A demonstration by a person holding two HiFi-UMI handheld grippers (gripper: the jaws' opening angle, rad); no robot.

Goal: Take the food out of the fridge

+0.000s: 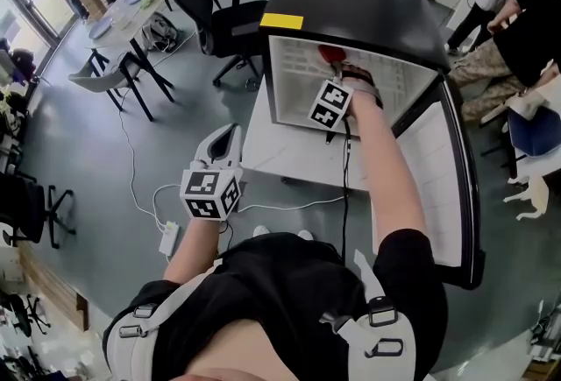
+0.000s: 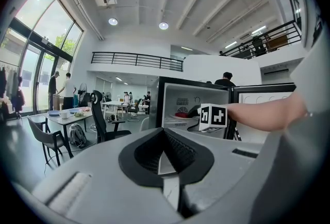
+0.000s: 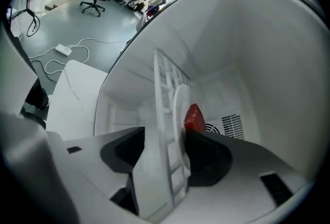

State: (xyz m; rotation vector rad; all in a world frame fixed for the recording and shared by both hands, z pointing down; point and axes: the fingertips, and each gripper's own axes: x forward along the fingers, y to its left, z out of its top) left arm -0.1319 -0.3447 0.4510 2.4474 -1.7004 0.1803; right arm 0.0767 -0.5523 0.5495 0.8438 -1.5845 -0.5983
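No words, brands or numbers can be read anywhere. The fridge (image 1: 351, 11) carries a yellow label (image 1: 280, 21) on the front edge of its top, at the corner away from its open door, but any print on it is too small to tell. The cube (image 1: 210, 193) on the left gripper (image 1: 226, 136), in front of the fridge, and the cube (image 1: 331, 105) on the right gripper (image 3: 162, 138), at the fridge's mouth, bear only black-and-white square markers, not letters.

In the head view the tips of the right tool (image 1: 337, 71) are hidden inside the fridge (image 1: 351, 3). The red food (image 3: 193, 116) shows only in part, behind the rim of the plate (image 3: 179, 109) and one jaw; its kind cannot be told.
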